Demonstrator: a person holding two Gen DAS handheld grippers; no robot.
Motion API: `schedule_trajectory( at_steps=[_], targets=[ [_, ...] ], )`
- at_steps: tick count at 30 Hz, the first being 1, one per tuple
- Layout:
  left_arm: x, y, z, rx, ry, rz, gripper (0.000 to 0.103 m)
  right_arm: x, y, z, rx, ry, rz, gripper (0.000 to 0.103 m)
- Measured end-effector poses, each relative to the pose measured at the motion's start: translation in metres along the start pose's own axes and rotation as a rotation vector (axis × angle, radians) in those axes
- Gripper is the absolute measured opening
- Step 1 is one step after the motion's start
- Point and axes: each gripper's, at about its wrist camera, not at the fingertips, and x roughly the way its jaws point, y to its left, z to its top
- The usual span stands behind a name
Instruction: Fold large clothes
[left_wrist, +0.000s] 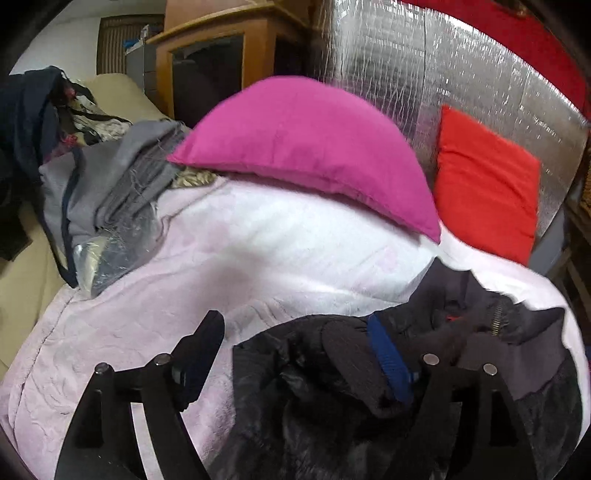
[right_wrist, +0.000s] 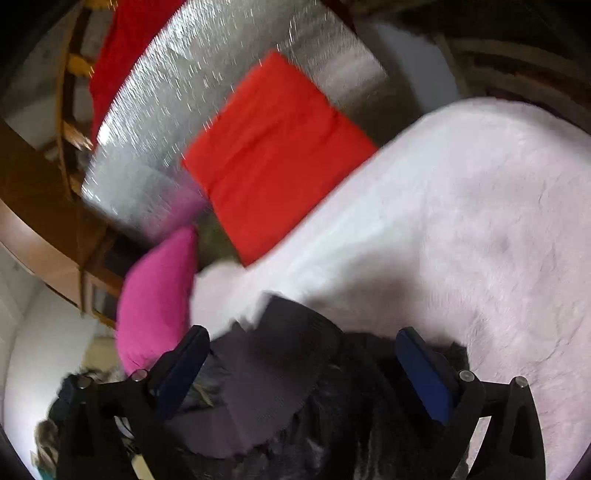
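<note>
Dark padded jacket (left_wrist: 332, 387) on the bed (left_wrist: 147, 332): soft, bulky, slippery; grasp hems. Both hand-held grippers (left_wrist: 306, 354) (right_wrist: 303, 354) spread, empty.

A home bedroom: blanketed bed (left_wrist: 258, 258), pillows (left_wrist: 306, 147), wooden cabinet (left_wrist: 214, 48).

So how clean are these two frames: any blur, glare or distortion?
Left wrist view: mostly sharp, slight smear on the magenta cushion, glare on the foil sheet, fisheye bending. Right wrist view: heavy motion blur across the red cushion and foil, tilted, pale blanket washed out.
</note>
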Motion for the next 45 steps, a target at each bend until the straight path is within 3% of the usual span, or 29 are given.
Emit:
schedule_trajectory(
  at_steps=[5,8,10,12,17,25,28,30,31,32,33,36,38,45],
  targets=[
    [-0.052,0.032,-0.012,-0.03,-0.077,-0.002,0.083,-0.063,0.006,-0.018,-0.061,-0.03,0.06,0.102],
    [-0.082,0.069,-0.03,-0.133,-0.118,0.04,0.085,-0.109,-0.007,-0.058,-0.072,-0.019,0.088,0.102],
    [-0.093,0.093,-0.05,-0.223,-0.103,0.023,0.085,-0.129,-0.021,-0.088,-0.058,0.007,0.091,0.102],
    [-0.095,0.11,-0.077,-0.301,-0.041,-0.029,0.085,-0.14,-0.044,-0.12,0.017,0.023,0.095,0.102],
    [-0.087,0.11,-0.129,-0.422,0.094,-0.154,0.086,-0.111,-0.078,-0.171,0.183,0.132,0.08,0.102],
    [-0.057,0.072,-0.146,-0.399,0.164,-0.187,0.086,-0.07,-0.081,-0.163,0.227,0.103,0.03,0.102],
    [-0.04,0.069,-0.145,-0.425,0.179,-0.183,0.086,-0.06,-0.081,-0.161,0.221,0.1,0.002,0.095],
    [-0.032,0.072,-0.144,-0.463,0.179,-0.191,0.085,-0.053,-0.082,-0.158,0.244,0.107,-0.022,0.081],
    [-0.03,0.074,-0.143,-0.476,0.174,-0.197,0.081,-0.051,-0.082,-0.157,0.247,0.111,-0.029,0.075],
    [-0.029,0.076,-0.142,-0.478,0.17,-0.199,0.055,-0.048,-0.082,-0.156,0.244,0.12,-0.036,0.062],
    [-0.025,0.076,-0.139,-0.463,0.189,-0.192,0.039,-0.044,-0.081,-0.154,0.239,0.133,-0.035,0.049],
    [-0.029,0.073,-0.133,-0.429,0.191,-0.2,0.021,-0.048,-0.065,-0.146,0.168,0.139,-0.047,0.031],
    [-0.044,0.067,-0.123,-0.374,0.161,-0.187,0.016,-0.057,-0.053,-0.141,0.136,0.132,-0.045,0.027],
    [-0.11,0.067,-0.109,-0.347,0.072,-0.181,0.014,-0.113,-0.017,-0.136,0.034,0.092,-0.038,0.021]
  ],
)
